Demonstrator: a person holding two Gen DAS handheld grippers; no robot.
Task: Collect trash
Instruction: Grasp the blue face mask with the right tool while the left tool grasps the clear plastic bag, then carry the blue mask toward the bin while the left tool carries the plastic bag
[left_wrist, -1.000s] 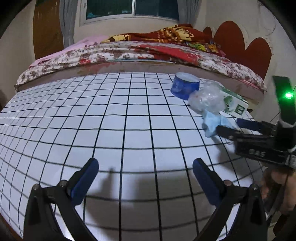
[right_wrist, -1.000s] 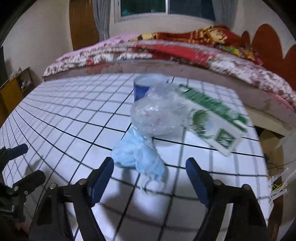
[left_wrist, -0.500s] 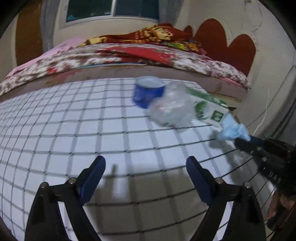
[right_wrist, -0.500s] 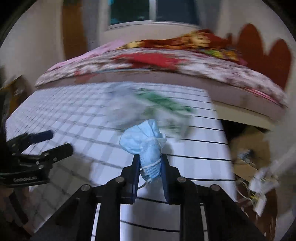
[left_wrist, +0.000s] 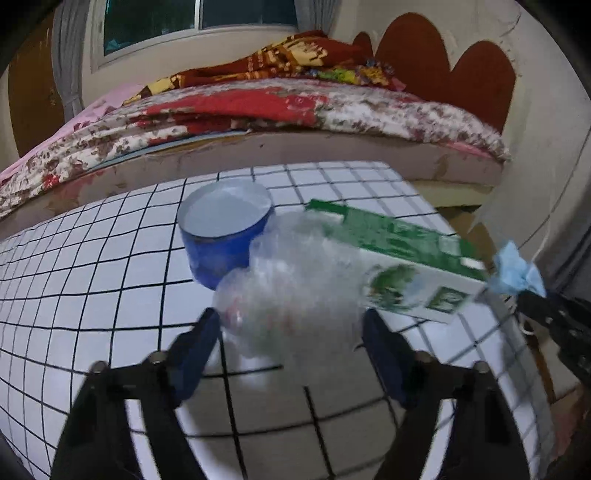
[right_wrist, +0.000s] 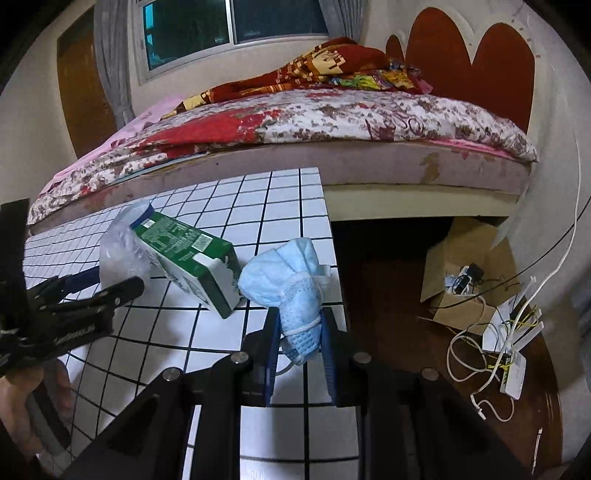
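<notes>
Right gripper (right_wrist: 298, 345) pinched the crumpled blue face mask (right_wrist: 291, 284); left gripper (left_wrist: 288, 347), jaws just closing, straddled the clear crinkled plastic bag (left_wrist: 291, 291) we judged next.

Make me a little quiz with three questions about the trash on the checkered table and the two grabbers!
1. True or false: the right gripper is clamped on the blue face mask.
2. Which item sits between the left gripper's open fingers: A) the blue cup, B) the crumpled clear plastic bag, C) the green carton?
3. Fill in: the green carton lies on its ____ on the table.

Key:
1. True; the mask is held up off the table.
2. B. The left jaws have just been closing around the bag, though blur hides whether the pads touch it yet.
3. Side.
</notes>
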